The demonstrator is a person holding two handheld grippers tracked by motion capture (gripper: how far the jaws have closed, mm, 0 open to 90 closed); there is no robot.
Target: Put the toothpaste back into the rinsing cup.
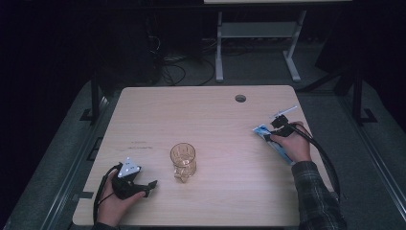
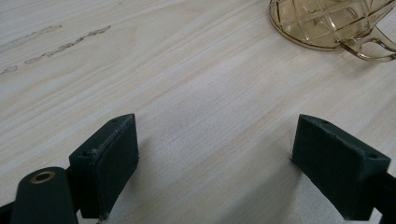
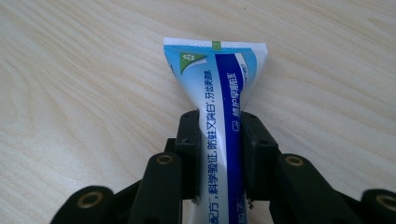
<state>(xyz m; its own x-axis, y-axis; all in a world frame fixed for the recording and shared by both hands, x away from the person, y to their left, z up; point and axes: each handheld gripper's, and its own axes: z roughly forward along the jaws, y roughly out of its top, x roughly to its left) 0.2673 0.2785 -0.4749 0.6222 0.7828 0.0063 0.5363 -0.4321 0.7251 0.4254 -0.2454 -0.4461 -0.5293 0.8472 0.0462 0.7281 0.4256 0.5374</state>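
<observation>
On the pale wooden table (image 1: 210, 115) an amber glass mug (image 1: 183, 161) stands upright near the front middle, its handle toward the person. The left gripper (image 1: 149, 186) sits at the front left corner, near the mug but apart from it, jaws spread wide over bare wood; in the left gripper view the mug's base (image 2: 327, 23) lies ahead to the right. At the right edge, the right gripper (image 1: 269, 136) pinches a blue and white tube (image 3: 219, 93) across its middle, jaws pressed against both sides, the flat crimped end pointing away over the tabletop.
</observation>
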